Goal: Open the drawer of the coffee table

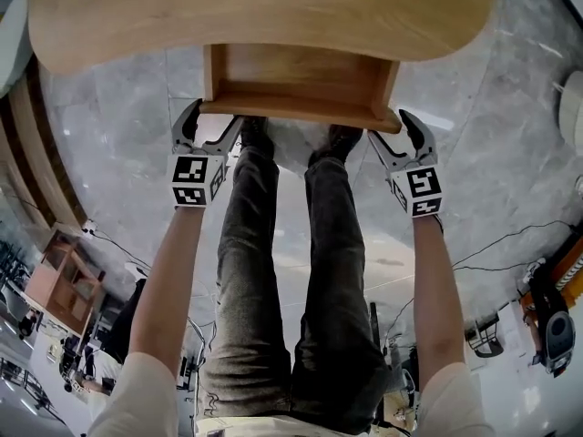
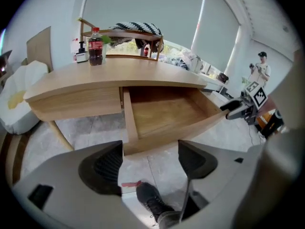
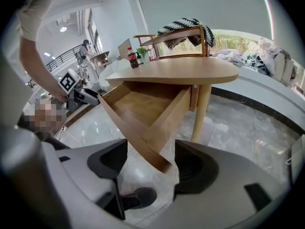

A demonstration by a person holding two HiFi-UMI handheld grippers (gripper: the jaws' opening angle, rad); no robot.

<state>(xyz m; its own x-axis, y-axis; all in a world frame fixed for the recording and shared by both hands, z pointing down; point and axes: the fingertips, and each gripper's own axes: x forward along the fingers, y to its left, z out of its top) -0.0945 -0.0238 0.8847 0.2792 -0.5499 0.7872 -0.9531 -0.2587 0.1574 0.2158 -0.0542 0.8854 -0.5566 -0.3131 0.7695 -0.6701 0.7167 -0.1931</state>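
The light wooden coffee table [image 1: 264,16] fills the top of the head view. Its drawer [image 1: 301,76] is pulled out and empty, with its front panel [image 1: 301,109] nearest me. My left gripper [image 1: 217,116] is open at the panel's left end, whose corner [image 2: 127,147] lies just beyond the gap between its dark pads [image 2: 107,168]. My right gripper [image 1: 389,126] is open at the right end. That end's corner [image 3: 162,163] sits in the gap, and neither pad [image 3: 193,168] touches it. Each gripper shows in the other's view: the right gripper [image 2: 238,109], the left gripper [image 3: 78,97].
On the tabletop stand a cola bottle [image 2: 95,46] and a wooden rack with a striped cloth [image 2: 136,28]. My legs and black shoes [image 1: 337,139] are under the drawer. A white cushion [image 2: 14,99] lies to the left, and cables [image 1: 510,244] and a small wooden cabinet [image 1: 59,280] are on the marble floor.
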